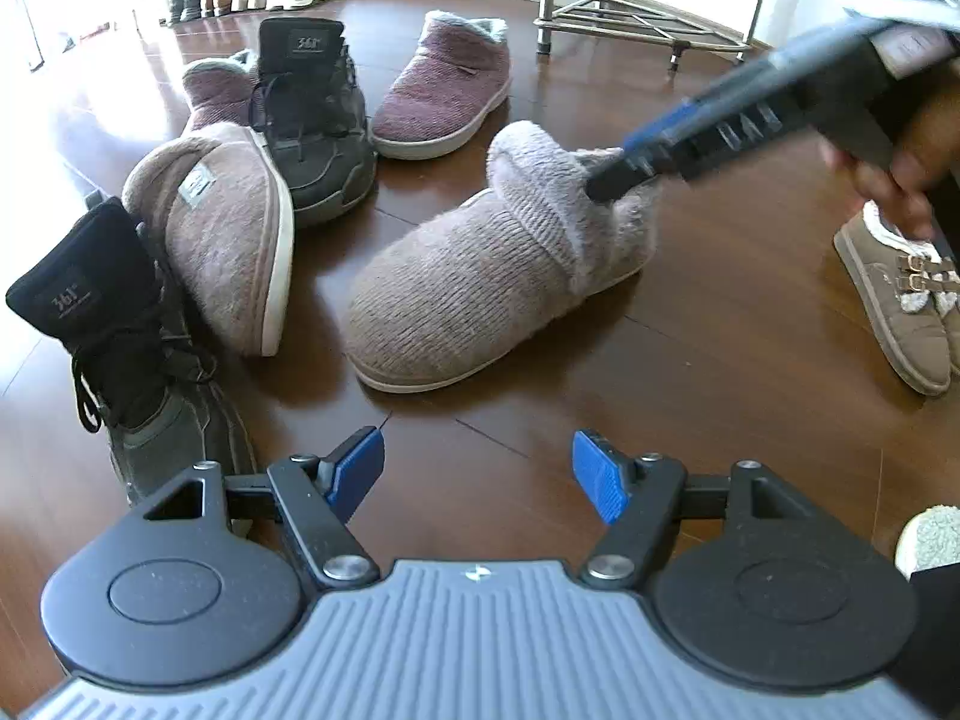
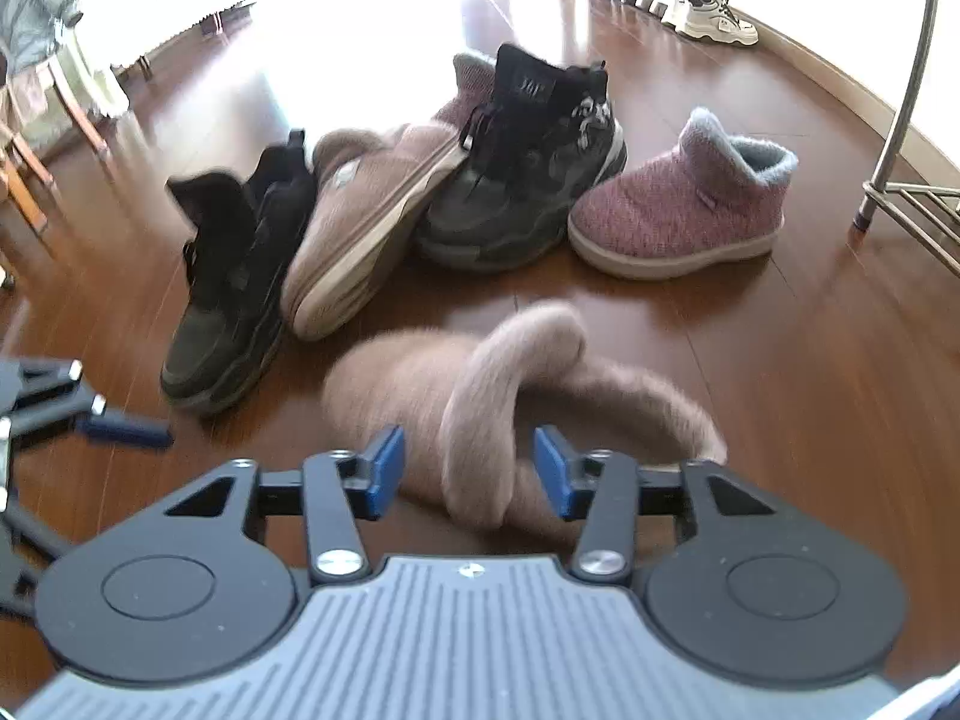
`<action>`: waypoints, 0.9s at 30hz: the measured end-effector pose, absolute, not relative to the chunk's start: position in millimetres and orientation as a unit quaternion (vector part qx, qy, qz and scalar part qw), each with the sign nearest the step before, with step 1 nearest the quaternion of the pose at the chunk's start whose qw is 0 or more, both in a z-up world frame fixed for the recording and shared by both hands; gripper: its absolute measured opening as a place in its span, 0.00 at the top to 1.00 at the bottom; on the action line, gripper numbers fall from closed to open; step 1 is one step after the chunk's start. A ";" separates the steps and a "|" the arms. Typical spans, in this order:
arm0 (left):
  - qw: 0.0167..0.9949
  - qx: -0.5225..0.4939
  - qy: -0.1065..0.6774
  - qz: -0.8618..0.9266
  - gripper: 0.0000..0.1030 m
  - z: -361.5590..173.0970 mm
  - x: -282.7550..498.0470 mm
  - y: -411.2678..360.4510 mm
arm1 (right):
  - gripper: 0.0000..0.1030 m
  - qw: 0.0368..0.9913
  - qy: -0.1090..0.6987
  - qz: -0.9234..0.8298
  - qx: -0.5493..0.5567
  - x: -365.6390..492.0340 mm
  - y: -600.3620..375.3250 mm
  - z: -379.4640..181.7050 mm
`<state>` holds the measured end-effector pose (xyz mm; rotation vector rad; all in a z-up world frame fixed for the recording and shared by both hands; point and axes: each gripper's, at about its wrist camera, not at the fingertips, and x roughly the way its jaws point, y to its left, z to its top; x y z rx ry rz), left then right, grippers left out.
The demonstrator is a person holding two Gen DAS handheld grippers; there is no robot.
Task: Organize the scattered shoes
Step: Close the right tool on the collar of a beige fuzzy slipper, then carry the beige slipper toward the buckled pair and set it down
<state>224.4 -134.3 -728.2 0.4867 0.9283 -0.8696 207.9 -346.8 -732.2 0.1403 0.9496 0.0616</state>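
The beige slipper lies on the wooden floor, just in front of the heap of black boots and slippers. The right tongs straddle its fluffy collar (spread wide, not pinching); the left tongs hang wide and empty nearby.

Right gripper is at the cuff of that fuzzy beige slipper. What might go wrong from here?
1. The right gripper is open around only the soft folded cuff of the fuzzy beige knit slipper; a thin fabric grip may slip or let the slipper swing.
2. The second beige slipper leans tilted against the black high-top sneakers; a bump could topple it.
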 end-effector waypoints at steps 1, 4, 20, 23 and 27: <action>0.779 0.225 0.429 -0.398 0.31 -728.6 226.1 -135.5 | 0.54 0.884 0.459 0.028 0.078 213.2 -349.6 -735.0; 0.788 0.223 0.430 -0.380 0.31 -730.3 234.9 -143.8 | 0.54 0.864 0.484 0.029 0.137 238.9 -360.0 -754.7; 0.740 0.280 0.428 -0.436 0.31 -729.1 190.4 -168.1 | 0.83 0.752 0.549 0.364 -0.010 232.0 -387.5 -787.3; 0.727 0.291 0.426 -0.453 0.31 -730.2 179.5 -176.3 | 0.83 0.704 0.579 0.407 -0.057 210.3 -392.9 -785.0; 0.709 0.303 0.424 -0.476 0.31 -731.8 166.3 -188.0 | 0.83 0.684 0.596 0.416 -0.063 189.7 -405.8 -789.1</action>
